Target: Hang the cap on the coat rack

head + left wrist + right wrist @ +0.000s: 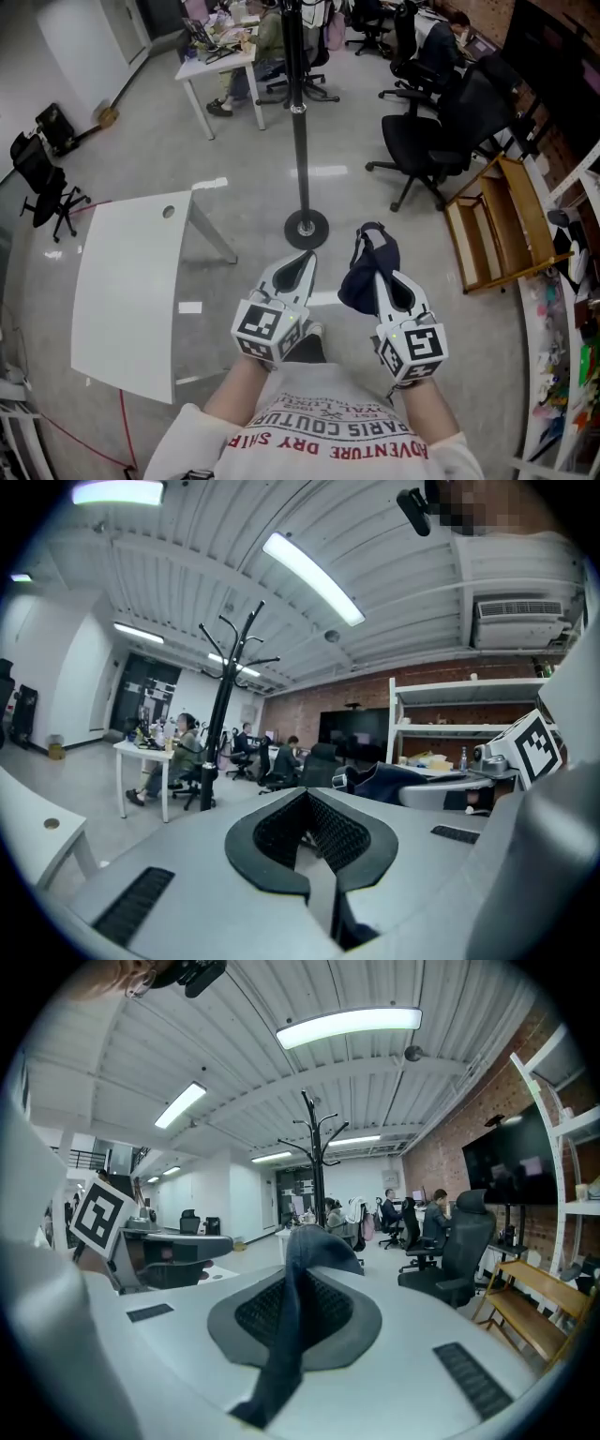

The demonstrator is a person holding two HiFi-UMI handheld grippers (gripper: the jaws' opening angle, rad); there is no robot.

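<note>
**Head view, looking steeply down.** The black metal coat rack (300, 131), a slim pole on a round base, stands on the grey floor straight ahead of the person and serves as the reference here. On the person's side of its base, the two tools are held side by side, each carrying a cube with square markers.

The right tool (379, 277) is clamped on the dark navy fabric cap (367, 281). Its jaws are pressed together with a fold of the cloth between them. The rest of the cap bulges to the left of the tips, and a strap loop points away from the person. The cap is in the air near the rack's base, well below the hooks, and touches no part of the rack.

The left tool (302, 267) is on the far side of the cap from the right tool and apart from it. Its jaws are narrow: the black ribbed pads meet at the tips and carry nothing.

**Right gripper view.** The cloth runs down between the pads, and the rack's branching hooks rise directly beyond it.

**Left gripper view.** The rack stands left of the jaw line, and the cap shows to the right.

**Surroundings.** A white rectangular table (131, 281) lies left of the rack's base. Black swivel office chairs (422, 141) and a slatted wooden bench (502, 220) stand to the right of it. Beyond the rack, a seated person (267, 37) is at a second white table (220, 67).
</note>
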